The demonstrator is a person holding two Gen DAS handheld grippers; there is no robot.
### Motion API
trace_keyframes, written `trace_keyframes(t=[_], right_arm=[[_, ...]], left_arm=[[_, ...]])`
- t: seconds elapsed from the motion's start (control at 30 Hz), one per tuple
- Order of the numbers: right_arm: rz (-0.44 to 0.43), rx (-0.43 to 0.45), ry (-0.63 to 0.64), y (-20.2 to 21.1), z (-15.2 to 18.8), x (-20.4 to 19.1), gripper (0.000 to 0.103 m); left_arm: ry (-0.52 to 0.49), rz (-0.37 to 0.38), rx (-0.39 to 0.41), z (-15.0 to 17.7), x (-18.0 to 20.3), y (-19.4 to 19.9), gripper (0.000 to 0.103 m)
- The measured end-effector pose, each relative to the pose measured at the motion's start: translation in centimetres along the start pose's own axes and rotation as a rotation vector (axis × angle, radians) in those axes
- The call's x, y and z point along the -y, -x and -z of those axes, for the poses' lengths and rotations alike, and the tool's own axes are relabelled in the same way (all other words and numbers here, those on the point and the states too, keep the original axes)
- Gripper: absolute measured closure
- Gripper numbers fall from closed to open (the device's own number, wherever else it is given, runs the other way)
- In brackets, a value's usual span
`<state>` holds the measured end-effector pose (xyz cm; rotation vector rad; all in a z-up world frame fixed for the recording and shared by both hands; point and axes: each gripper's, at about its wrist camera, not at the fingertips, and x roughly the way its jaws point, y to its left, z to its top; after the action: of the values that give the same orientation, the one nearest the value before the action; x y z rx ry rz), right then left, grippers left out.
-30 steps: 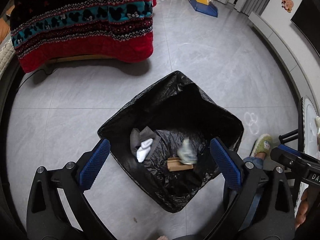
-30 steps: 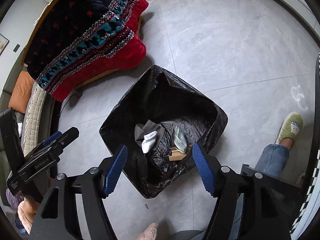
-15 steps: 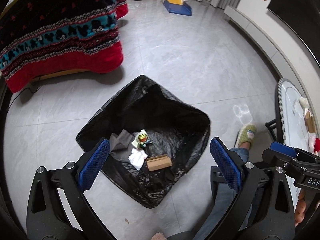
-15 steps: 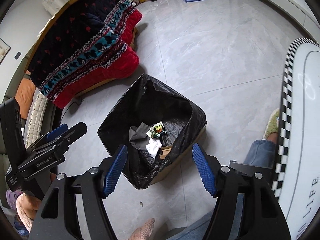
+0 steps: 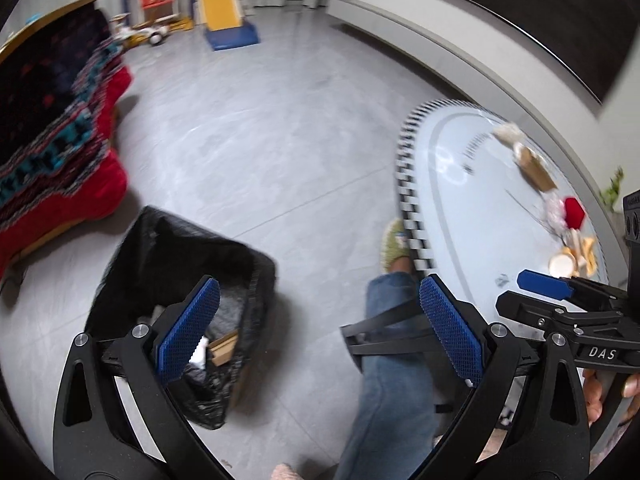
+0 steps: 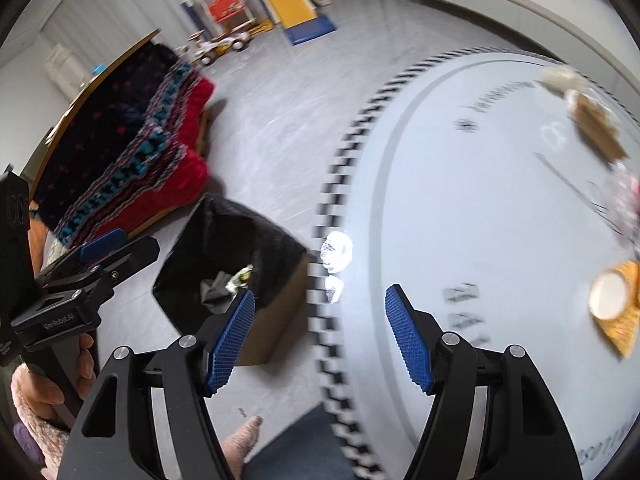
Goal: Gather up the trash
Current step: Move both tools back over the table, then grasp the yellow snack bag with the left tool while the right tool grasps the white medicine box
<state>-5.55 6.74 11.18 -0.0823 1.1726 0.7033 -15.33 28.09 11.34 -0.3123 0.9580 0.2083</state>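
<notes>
A black bag-lined bin [image 5: 160, 264] stands on the grey floor and holds scraps of trash; it also shows in the right wrist view [image 6: 224, 256]. A round white table [image 5: 480, 208] with a checkered rim carries more trash: a brown paper piece [image 5: 534, 168], a red item [image 5: 574, 212] and a paper cup [image 5: 562, 266]. The table [image 6: 480, 220] fills the right of the right wrist view, with the cup [image 6: 610, 294] at its right edge. My left gripper [image 5: 316, 332] is open and empty above the floor beside the bin. My right gripper [image 6: 320, 336] is open and empty over the table's rim.
A bed with a red and dark patterned blanket [image 5: 52, 152] lies to the left. A toy slide [image 5: 224, 8] stands far back. The person's leg in jeans [image 5: 392, 352] and slippered foot [image 5: 394, 246] are between bin and table.
Both grippers have swung up and right, away from over the bin toward the round table. The table and its trash have come into view. Both stay open.
</notes>
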Motion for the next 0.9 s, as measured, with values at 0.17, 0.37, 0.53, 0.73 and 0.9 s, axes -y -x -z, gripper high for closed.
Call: trace_keyframes(t=[0.17,0.37,0.53,0.73,0.9], right_arm=[[0.118,0.05,-0.096,4.2,1.1,7.8,0.034],[0.251,0.089,-0.227,8.5,1.8,16.8,0.034],[0.288,0.092,-0.399,10.5,3.7,24.1,0.034],[0.187,0.097,-0.579,10.3,6.8,28.1,0.034],[0.087,0.12,-0.7,9.1,8.2,30.3,0.034]], left_arm=[[-0.117,0.067,-0.032,-0.7,7.6,-1.8,0.006],[-0.257,0.156,-0.088,-0.4,16.6,-4.4,0.006],[-0.397,0.231,-0.166,0.1,24.0,-7.9,0.006],[-0.628,0.312,-0.219,-0.1,32.2,-11.7,0.006],[-0.85,0.359,-0.23,0.2,37.3,-13.3,0.006]])
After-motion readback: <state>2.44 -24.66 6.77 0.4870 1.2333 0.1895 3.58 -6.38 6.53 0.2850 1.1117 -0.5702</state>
